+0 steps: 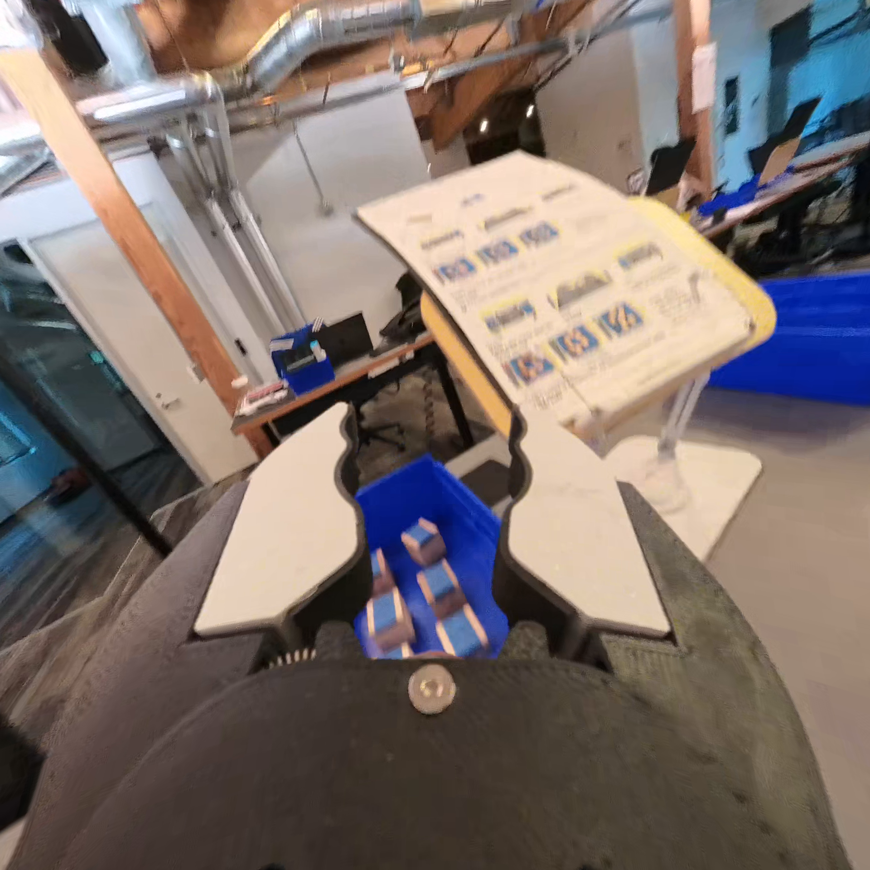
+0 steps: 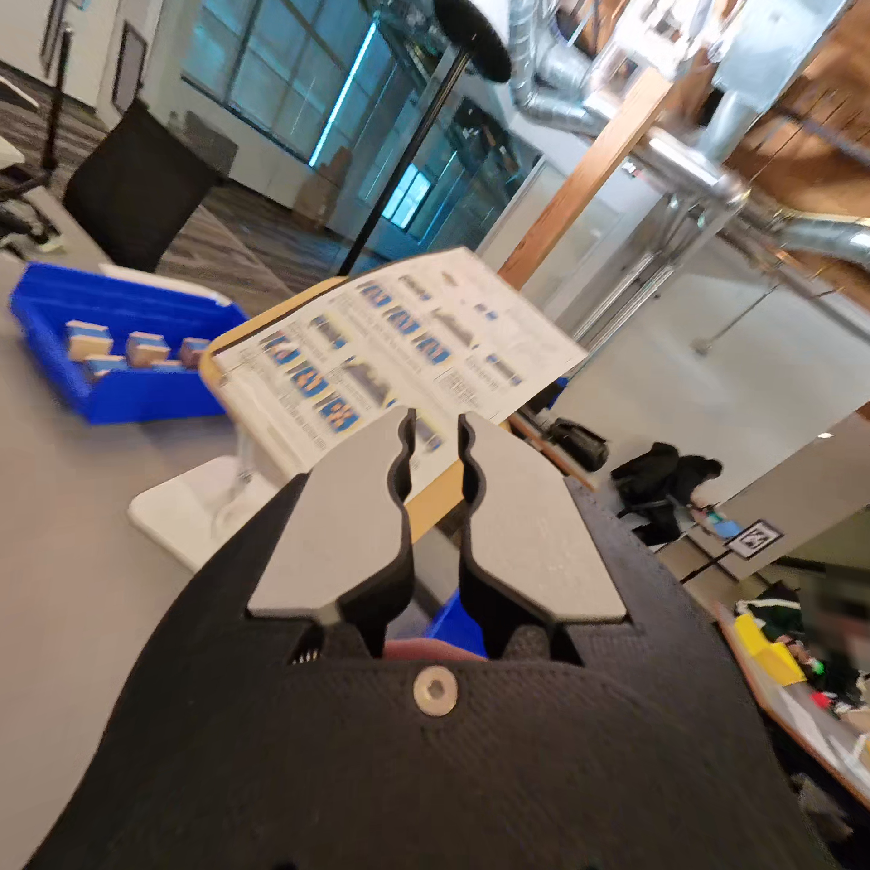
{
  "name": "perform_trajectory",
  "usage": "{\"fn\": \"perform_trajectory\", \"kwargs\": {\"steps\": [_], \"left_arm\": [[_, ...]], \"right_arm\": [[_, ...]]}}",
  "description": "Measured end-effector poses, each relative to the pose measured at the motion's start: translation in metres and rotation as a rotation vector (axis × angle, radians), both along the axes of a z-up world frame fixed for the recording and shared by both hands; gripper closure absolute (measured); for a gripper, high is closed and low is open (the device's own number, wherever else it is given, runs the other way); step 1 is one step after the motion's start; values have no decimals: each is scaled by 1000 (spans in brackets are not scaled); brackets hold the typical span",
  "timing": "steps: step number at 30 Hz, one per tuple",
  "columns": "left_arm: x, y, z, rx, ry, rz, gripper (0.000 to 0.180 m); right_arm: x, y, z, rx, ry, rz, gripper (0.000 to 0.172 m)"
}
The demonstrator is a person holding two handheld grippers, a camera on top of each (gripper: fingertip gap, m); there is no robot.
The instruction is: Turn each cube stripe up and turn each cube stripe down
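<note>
Two claws up in the air, both holding nothing.

The left claw (image 1: 430, 435) is spread wide, and nothing sits between its fingers. Under it is a blue bin (image 1: 452, 494) with the striped cubes (image 1: 423, 546) inside. The right claw (image 2: 435, 423) is only a little bit open, with bare air between its fingers. It points at a paper sheet (image 2: 423, 339) on a stand, and the cubes lie far off to its left.
</note>
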State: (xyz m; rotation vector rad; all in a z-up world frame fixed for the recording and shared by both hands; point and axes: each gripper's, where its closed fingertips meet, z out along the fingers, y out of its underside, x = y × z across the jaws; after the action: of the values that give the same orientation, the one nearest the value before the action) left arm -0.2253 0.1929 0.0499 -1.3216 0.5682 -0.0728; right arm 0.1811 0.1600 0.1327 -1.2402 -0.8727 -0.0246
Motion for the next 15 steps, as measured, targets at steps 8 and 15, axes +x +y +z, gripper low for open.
{"fn": "perform_trajectory", "kwargs": {"steps": [8,15], "left_arm": [[1,102,60,11,-90,-53,103],[-23,136,17,-86,20,7,113]], "right_arm": [[29,96,39,52,129,-48,158],[47,159,-30,-110,120,-19,148]]}}
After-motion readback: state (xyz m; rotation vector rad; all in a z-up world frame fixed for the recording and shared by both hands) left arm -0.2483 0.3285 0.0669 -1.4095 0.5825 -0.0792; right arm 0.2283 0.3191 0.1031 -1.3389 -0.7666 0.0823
